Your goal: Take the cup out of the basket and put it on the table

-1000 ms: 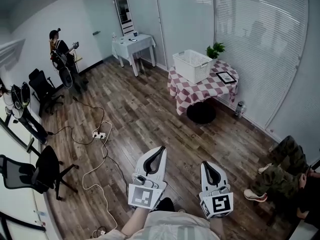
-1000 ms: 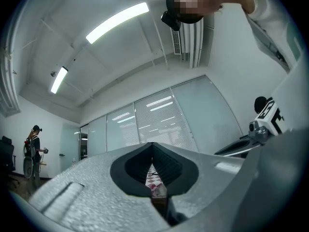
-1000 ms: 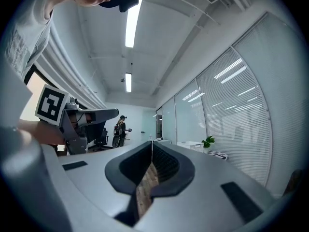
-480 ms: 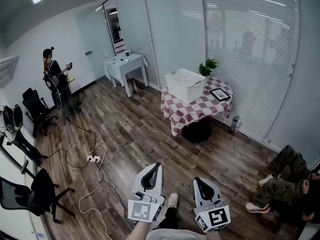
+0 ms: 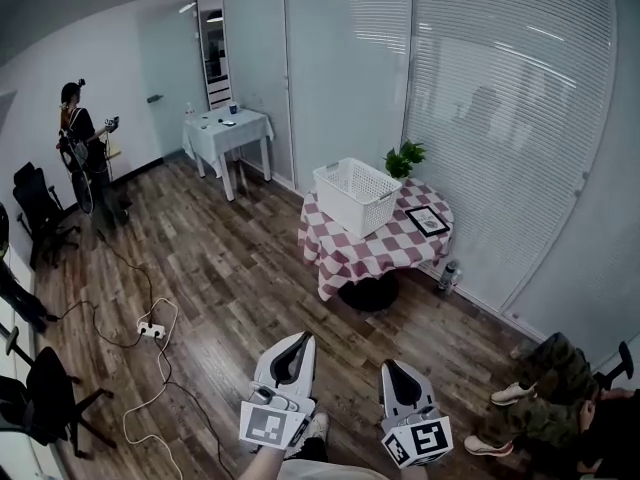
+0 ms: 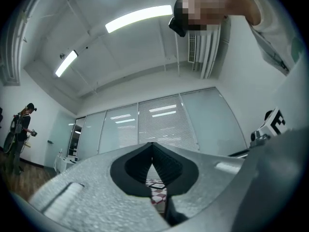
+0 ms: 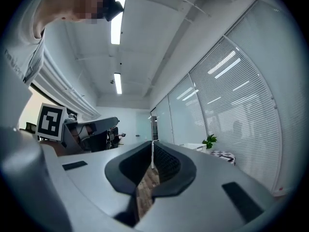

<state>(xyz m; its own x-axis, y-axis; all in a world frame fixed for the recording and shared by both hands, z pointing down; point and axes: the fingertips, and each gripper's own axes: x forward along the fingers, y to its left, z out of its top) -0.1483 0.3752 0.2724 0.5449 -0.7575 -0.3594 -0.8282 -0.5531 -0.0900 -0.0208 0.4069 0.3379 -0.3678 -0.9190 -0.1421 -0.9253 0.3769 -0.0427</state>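
A white slatted basket (image 5: 357, 196) stands on a small table with a red-and-white checked cloth (image 5: 385, 248), well across the room from me. No cup shows; the basket's inside is hidden from here. Both grippers are held low and close to my body, pointing toward that table. My left gripper (image 5: 300, 340) has its jaws together with nothing in them, as the left gripper view (image 6: 152, 151) also shows. My right gripper (image 5: 388, 367) is likewise shut and empty (image 7: 152, 151). The checked table (image 6: 157, 193) peeks through under the left jaws.
A framed picture (image 5: 427, 221) and a potted plant (image 5: 402, 157) share the checked table. A bottle (image 5: 446, 275) stands on the floor beside it. Cables and a power strip (image 5: 152, 329) lie at left. A seated person's legs (image 5: 540, 398) are at right; another person (image 5: 80, 143) stands far left by a white table (image 5: 226, 128).
The view has shifted: the checked table and basket now lie lower and further left in the head view. Both grippers stay shut and low in front of me.
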